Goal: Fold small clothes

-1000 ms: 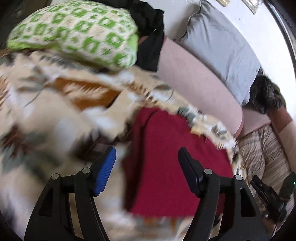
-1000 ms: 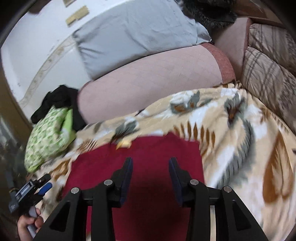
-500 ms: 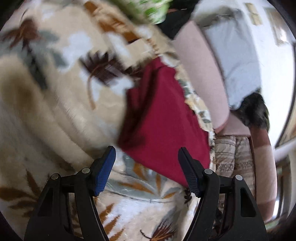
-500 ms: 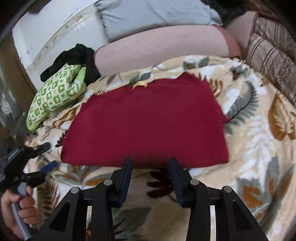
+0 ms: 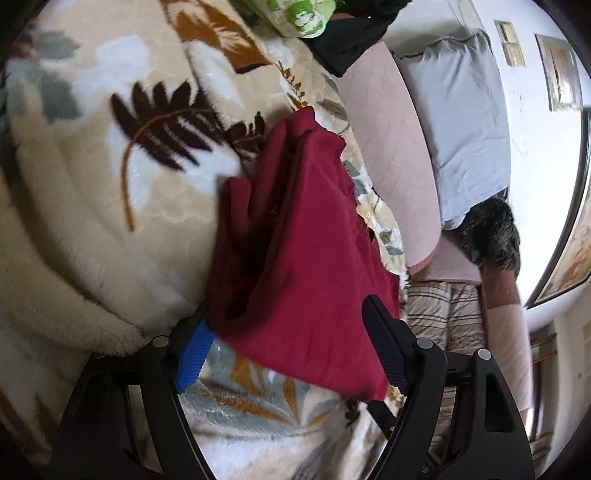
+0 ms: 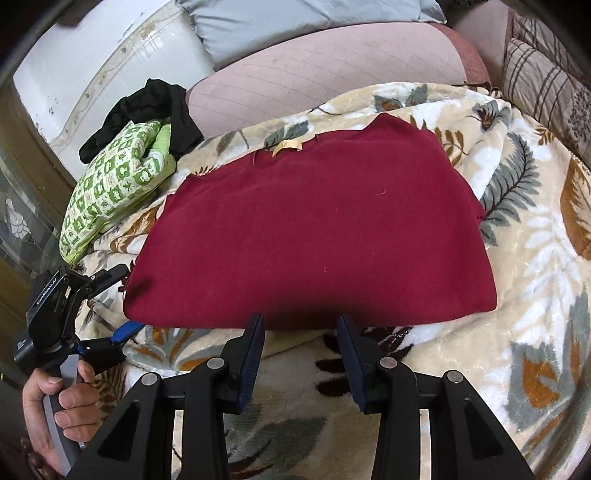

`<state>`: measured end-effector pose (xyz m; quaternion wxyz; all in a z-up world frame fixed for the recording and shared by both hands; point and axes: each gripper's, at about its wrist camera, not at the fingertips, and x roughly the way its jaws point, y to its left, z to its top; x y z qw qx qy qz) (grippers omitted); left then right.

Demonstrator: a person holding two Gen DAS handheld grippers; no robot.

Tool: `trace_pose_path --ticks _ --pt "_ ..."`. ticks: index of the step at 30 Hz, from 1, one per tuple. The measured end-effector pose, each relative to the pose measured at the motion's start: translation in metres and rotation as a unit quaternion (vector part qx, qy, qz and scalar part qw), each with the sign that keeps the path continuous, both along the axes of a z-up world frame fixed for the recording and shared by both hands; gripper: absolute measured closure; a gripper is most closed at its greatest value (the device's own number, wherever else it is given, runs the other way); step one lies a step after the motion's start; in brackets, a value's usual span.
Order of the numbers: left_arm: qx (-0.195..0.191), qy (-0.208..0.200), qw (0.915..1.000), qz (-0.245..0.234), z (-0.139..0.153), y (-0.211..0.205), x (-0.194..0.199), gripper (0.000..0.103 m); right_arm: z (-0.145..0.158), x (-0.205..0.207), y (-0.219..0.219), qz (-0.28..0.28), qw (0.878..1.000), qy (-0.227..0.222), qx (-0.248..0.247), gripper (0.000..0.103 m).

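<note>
A dark red garment (image 6: 314, 240) of soft knit-like cloth lies folded in a broad, rounded slab on a plush cream blanket (image 6: 535, 258) printed with grey, brown and rust fern leaves. A small yellow tag (image 6: 286, 146) shows at its far edge. The right gripper (image 6: 301, 354) hovers just near of the garment's near fold, its black fingers with blue ribbed pads spread apart and gripping nothing. The left gripper (image 5: 284, 354) sits at the garment's left end, fingers wide apart with the thick folded edge between them; its blue pad (image 5: 194, 354) is partly covered by the cloth, and the layers there sag into loose pleats. In the right view a hand (image 6: 62, 402) grips that tool's grey handle. Far left rests a green-and-white patterned pillow (image 6: 110, 192) with black clothing (image 6: 147, 110) draped over it. Behind run a quilted pink bolster (image 6: 325, 70) and a smooth grey pillow (image 6: 295, 22).
</note>
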<state>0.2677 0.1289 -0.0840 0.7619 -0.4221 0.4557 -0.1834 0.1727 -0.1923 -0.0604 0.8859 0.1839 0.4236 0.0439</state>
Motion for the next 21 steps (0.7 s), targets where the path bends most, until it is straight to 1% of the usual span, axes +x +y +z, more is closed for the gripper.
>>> trace_pose_path --ticks 3,4,5,7,11,12,15,16,19,21 --pt "0.021 -0.008 0.9997 0.002 0.004 -0.005 0.0 0.026 -0.002 0.001 0.002 0.002 1.0 0.004 -0.004 0.064" --pt "0.027 -0.01 0.9996 0.001 0.006 -0.008 -0.001 0.03 -0.003 0.001 0.002 0.003 1.0 0.006 -0.004 0.064" --pt "0.034 -0.013 0.9993 -0.003 0.008 -0.01 -0.002 0.038 -0.003 0.001 0.002 0.004 1.0 0.007 -0.004 0.064" --pt "0.062 -0.017 0.9979 -0.007 0.012 -0.015 -0.004 0.044 -0.003 0.001 0.001 0.002 1.0 0.006 -0.003 0.064" --pt "0.113 -0.018 0.9931 -0.022 0.01 -0.025 0.0 0.044 -0.003 0.002 0.0 0.002 1.0 0.006 -0.001 0.064" --pt "0.132 -0.019 0.9907 -0.028 0.01 -0.029 0.002 0.044 -0.004 0.002 0.001 0.003 1.0 0.007 -0.002 0.064" --pt "0.195 -0.034 0.9791 -0.045 0.016 -0.045 0.002 0.044 -0.006 0.003 0.001 0.005 1.0 0.012 -0.004 0.064" --pt "0.213 -0.036 0.9752 -0.049 0.017 -0.048 0.0 0.045 -0.007 0.003 0.001 0.005 1.0 0.013 -0.004 0.064" --pt "0.277 -0.036 0.9589 -0.049 0.017 -0.056 -0.003 0.069 -0.007 0.004 0.001 0.004 1.0 0.013 -0.005 0.064" --pt "0.296 -0.037 0.9534 -0.047 0.017 -0.057 -0.003 0.074 -0.008 0.005 0.002 0.004 1.0 0.014 -0.005 0.064"
